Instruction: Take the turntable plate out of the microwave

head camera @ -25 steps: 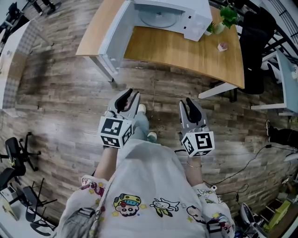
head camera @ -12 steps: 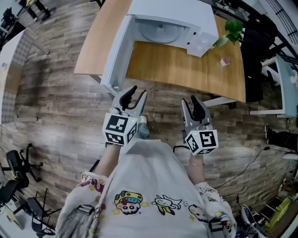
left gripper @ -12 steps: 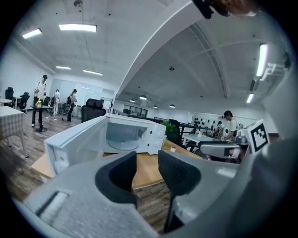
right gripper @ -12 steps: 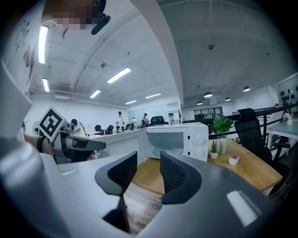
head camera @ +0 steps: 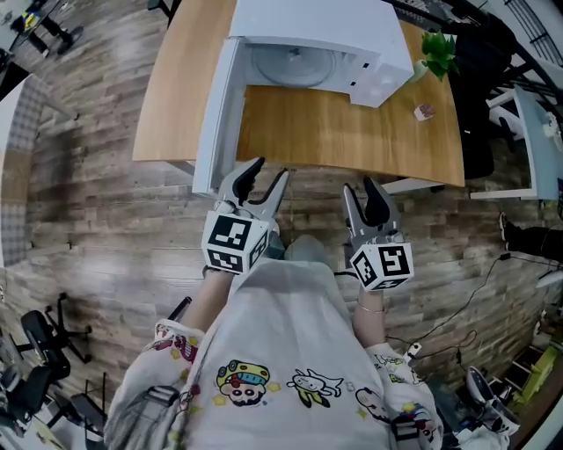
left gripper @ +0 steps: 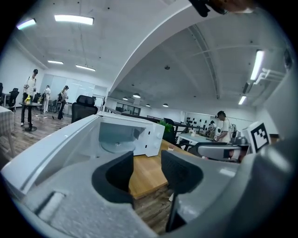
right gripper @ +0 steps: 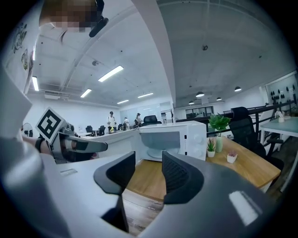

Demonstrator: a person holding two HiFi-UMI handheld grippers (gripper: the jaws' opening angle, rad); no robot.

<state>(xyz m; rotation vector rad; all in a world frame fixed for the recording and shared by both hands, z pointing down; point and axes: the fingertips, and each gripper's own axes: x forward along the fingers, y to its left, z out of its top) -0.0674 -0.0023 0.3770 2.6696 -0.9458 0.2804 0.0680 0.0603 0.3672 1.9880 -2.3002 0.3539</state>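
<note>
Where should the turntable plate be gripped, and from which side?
Take the front rim. The turntable plate lies flat inside the microwave, enclosed on every side but the open front, so come in level through the doorway, probably pinching the rim from above and below.

Wood-plank floor (head camera: 106,176); curved wooden desk (head camera: 352,132); black office chair (right gripper: 243,122); ceiling strip lights (left gripper: 73,19).

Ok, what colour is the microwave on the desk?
White; the microwave shows best in the head view.
</note>
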